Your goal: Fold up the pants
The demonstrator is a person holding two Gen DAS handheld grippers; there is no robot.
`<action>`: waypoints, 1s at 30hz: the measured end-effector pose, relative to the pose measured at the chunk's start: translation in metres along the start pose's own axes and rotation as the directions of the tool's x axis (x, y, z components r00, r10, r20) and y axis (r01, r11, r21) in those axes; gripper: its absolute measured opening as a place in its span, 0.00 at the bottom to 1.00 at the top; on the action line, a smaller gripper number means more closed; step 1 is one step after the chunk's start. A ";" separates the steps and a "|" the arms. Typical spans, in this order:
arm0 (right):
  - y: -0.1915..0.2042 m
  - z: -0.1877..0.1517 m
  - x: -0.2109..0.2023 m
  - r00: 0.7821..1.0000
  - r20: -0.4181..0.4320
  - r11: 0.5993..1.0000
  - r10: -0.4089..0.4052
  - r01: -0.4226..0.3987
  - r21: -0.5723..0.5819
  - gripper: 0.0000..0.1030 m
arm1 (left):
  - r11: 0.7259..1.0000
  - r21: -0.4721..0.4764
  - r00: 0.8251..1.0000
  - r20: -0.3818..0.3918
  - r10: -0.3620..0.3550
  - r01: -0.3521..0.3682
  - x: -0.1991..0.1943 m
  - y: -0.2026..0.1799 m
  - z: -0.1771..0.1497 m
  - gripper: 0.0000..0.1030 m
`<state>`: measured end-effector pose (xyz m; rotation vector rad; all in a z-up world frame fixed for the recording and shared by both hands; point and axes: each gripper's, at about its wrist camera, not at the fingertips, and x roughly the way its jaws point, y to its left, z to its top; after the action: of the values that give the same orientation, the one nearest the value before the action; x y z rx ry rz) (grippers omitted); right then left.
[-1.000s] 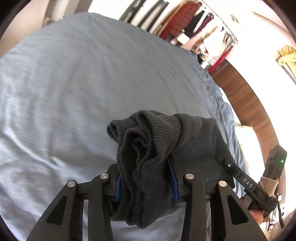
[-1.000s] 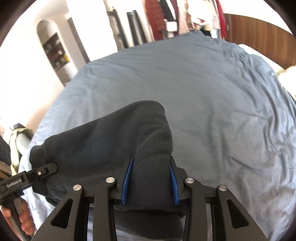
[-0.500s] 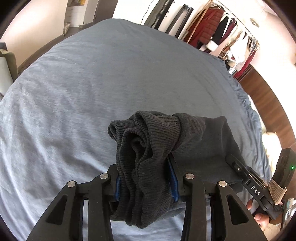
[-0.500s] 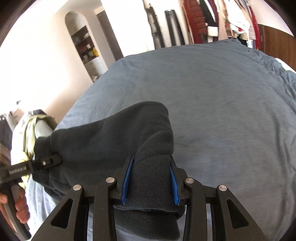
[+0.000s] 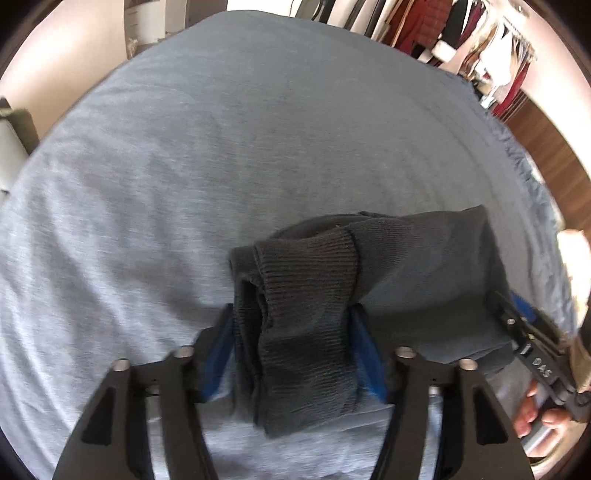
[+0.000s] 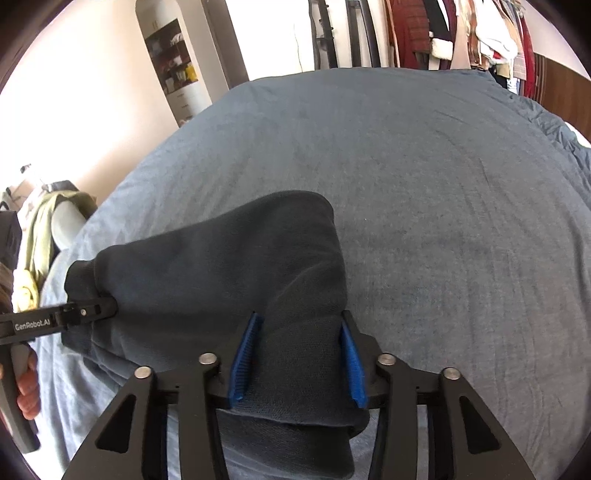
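A: Both grippers are seen at the pants [image 5: 388, 291] just as the hold is being let go. The left gripper [image 5: 291, 354] has just been opening: its blue pads stand off the ribbed cuff [image 5: 306, 280], with a gap showing on each side, though the cloth is between them. The right gripper [image 6: 297, 358] has also just been opening; a gap is seen at its left pad, while the right pad looks close to the fabric, so it is judged released rather than clamped.

B: Where is the garment laid?

A: On the bed cover [image 5: 221, 147], toward its near edge, well apart from the far edge by the clothes rail [image 6: 461, 33].

B: How is the step best done?

A: Judged from this, the bundle should be set fully down before the pads are drawn back, and they should be pulled straight out along the fold so no layer is dragged askew. Both ends are best freed together and the top smoothed after.

B: And the materials?

A: The bed cover is a broad, soft blue-grey cloth, faintly creased. The pants are a dark grey knit, thick and limp, folded into a long padded band. The cuff is finely ribbed and bunched into folds. The pads are small, ridged and blue.
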<state>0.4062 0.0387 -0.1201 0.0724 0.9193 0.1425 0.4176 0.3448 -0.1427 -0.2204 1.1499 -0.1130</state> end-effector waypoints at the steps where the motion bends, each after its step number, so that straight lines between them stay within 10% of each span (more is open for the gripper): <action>1: 0.001 -0.001 -0.001 1.000 -0.004 1.000 -0.019 0.019 -0.012 0.46 | 0.999 0.019 1.000 -0.001 0.030 -0.030 -0.004 -0.002 -0.001 0.70; 12: -0.011 -0.016 -0.020 0.993 -0.046 0.994 -0.105 0.104 -0.021 0.54 | 0.939 0.179 0.953 0.130 0.274 -0.294 -0.053 -0.032 -0.007 0.77; 30: -0.045 -0.034 -0.086 0.990 0.055 0.991 -0.131 0.133 -0.034 0.64 | 0.963 0.069 0.928 0.292 0.231 -0.261 -0.115 -0.095 -0.074 0.77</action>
<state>0.3316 -0.0189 -0.0790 -0.0194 0.8655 0.0348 0.3054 0.2667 -0.0472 0.0064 0.8754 0.0785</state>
